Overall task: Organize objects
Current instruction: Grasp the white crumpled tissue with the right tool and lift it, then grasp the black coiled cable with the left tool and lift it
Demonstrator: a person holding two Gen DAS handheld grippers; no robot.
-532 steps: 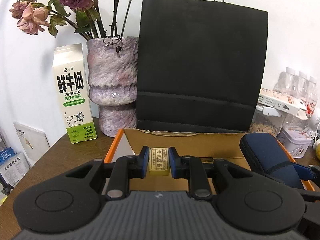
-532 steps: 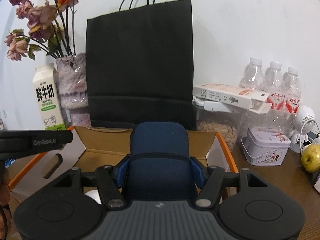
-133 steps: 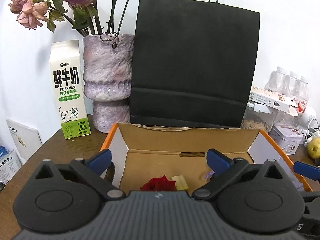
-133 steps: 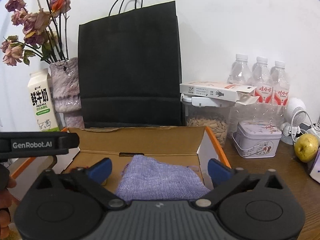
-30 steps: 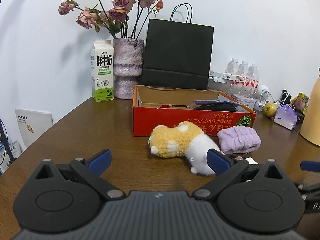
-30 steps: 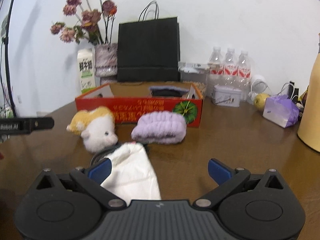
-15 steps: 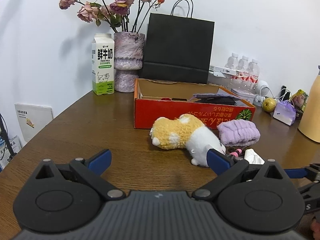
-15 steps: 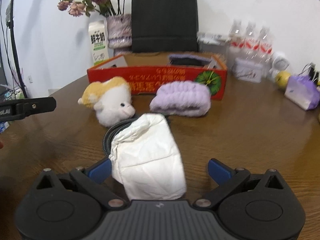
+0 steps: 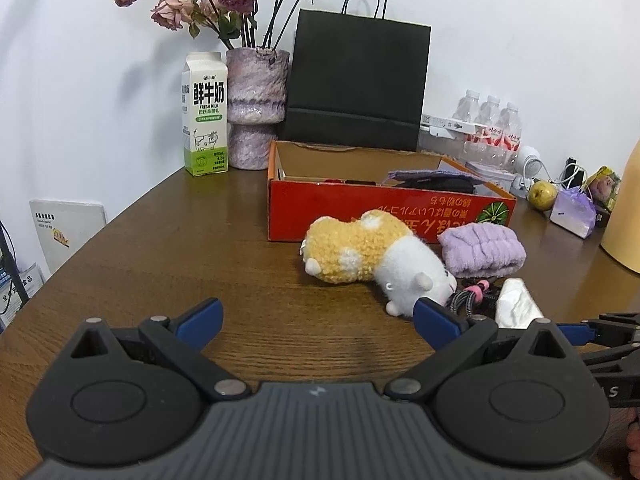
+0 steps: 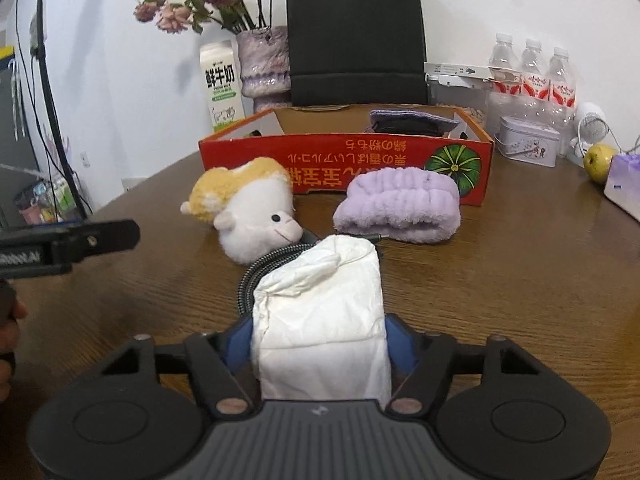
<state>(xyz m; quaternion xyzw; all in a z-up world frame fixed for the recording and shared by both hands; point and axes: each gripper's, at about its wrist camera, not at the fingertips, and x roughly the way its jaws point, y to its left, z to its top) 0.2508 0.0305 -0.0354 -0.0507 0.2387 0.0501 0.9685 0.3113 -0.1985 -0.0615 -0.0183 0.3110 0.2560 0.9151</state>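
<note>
The left gripper (image 9: 316,318) hangs with jaws wide apart over bare brown wooden desk (image 9: 180,248). Right of it, the right gripper (image 10: 319,344) is closing on the white crinkled tissue pack (image 10: 320,312), blue pads touching its sides, near the desk's front edge.

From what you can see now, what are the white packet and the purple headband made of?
White packet: probably thin soft plastic or paper wrap, matte, creased and crumpled at its top. Purple headband: plush fabric, fuzzy and ribbed, with soft rounded folds.
</note>
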